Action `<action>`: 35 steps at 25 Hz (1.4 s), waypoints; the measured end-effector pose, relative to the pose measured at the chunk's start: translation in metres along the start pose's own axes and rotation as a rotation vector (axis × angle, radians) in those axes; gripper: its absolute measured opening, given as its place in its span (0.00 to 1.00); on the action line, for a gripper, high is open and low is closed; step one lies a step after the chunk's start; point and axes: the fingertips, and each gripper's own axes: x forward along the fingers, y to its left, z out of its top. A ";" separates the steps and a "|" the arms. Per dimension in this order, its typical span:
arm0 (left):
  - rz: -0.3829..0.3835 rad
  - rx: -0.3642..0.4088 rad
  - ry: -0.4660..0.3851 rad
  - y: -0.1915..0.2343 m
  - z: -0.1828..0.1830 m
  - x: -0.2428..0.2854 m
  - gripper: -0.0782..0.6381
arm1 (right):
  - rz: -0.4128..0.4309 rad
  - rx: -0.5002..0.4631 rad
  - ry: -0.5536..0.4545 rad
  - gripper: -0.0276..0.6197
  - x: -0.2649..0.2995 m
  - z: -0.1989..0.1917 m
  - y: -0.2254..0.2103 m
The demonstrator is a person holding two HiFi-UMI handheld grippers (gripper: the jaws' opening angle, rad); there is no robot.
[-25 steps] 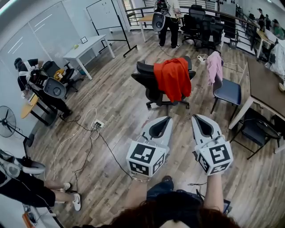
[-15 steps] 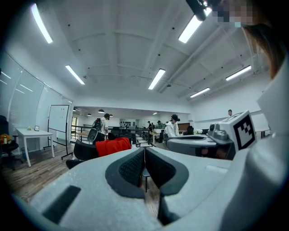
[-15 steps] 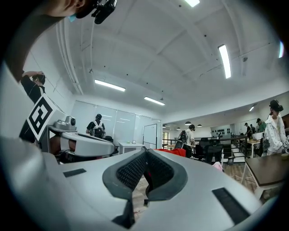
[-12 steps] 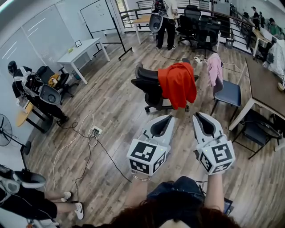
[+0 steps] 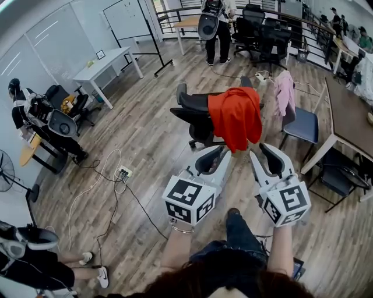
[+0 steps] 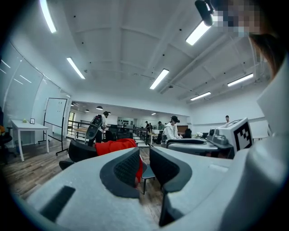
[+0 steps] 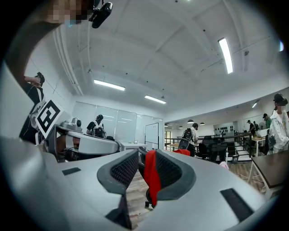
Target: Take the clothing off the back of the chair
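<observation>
Black chair (image 5: 192, 109) partly under red clothing (image 5: 236, 116)

Open office with a wood floor (image 5: 151, 134) and people at its edges.
A white table (image 5: 108, 61) and a whiteboard (image 5: 127, 17) stand at the far left. A power strip (image 5: 124, 172) with cables lies on the floor. A pink garment (image 5: 284, 92) hangs on a blue chair (image 5: 303, 125) beside a brown table (image 5: 349, 110). A person (image 5: 220, 41) stands at the back.

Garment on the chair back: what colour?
Plain orange-red garment, no pattern, draped over the black office chair. It shows best in the head view.
</observation>
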 end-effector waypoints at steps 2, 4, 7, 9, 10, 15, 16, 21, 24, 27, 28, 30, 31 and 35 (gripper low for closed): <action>0.015 -0.013 0.000 0.011 0.000 0.011 0.22 | 0.006 0.002 0.003 0.21 0.011 -0.003 -0.010; 0.031 -0.030 0.003 0.023 -0.003 0.022 0.23 | 0.010 0.002 0.006 0.23 0.021 -0.005 -0.020; 0.061 -0.062 0.007 0.044 -0.007 0.036 0.27 | 0.018 -0.005 0.012 0.28 0.037 -0.009 -0.034; 0.082 -0.088 0.004 0.059 -0.009 0.047 0.29 | 0.023 -0.007 0.018 0.30 0.050 -0.011 -0.046; 0.092 -0.100 0.005 0.066 -0.009 0.053 0.30 | 0.025 -0.007 0.022 0.32 0.056 -0.012 -0.052; 0.138 -0.150 0.036 0.095 -0.017 0.083 0.37 | 0.034 0.002 0.047 0.38 0.082 -0.017 -0.087; 0.147 -0.166 0.044 0.100 -0.020 0.089 0.39 | 0.037 0.006 0.054 0.38 0.087 -0.019 -0.093; 0.186 -0.241 0.075 0.126 -0.041 0.107 0.44 | 0.050 0.007 0.094 0.43 0.113 -0.037 -0.113; 0.186 -0.288 0.088 0.136 -0.051 0.119 0.47 | 0.060 0.007 0.122 0.46 0.128 -0.049 -0.121; 0.184 -0.327 0.096 0.143 -0.057 0.130 0.49 | 0.074 0.022 0.157 0.49 0.142 -0.060 -0.128; 0.187 -0.334 0.095 0.145 -0.058 0.133 0.49 | 0.077 0.029 0.167 0.50 0.146 -0.064 -0.130; 0.195 -0.342 0.095 0.149 -0.059 0.135 0.49 | 0.084 0.039 0.183 0.51 0.154 -0.071 -0.134; 0.202 -0.343 0.097 0.150 -0.060 0.135 0.48 | 0.088 0.041 0.188 0.52 0.157 -0.074 -0.134; 0.246 -0.340 0.097 0.152 -0.064 0.133 0.49 | 0.094 0.051 0.201 0.54 0.167 -0.082 -0.135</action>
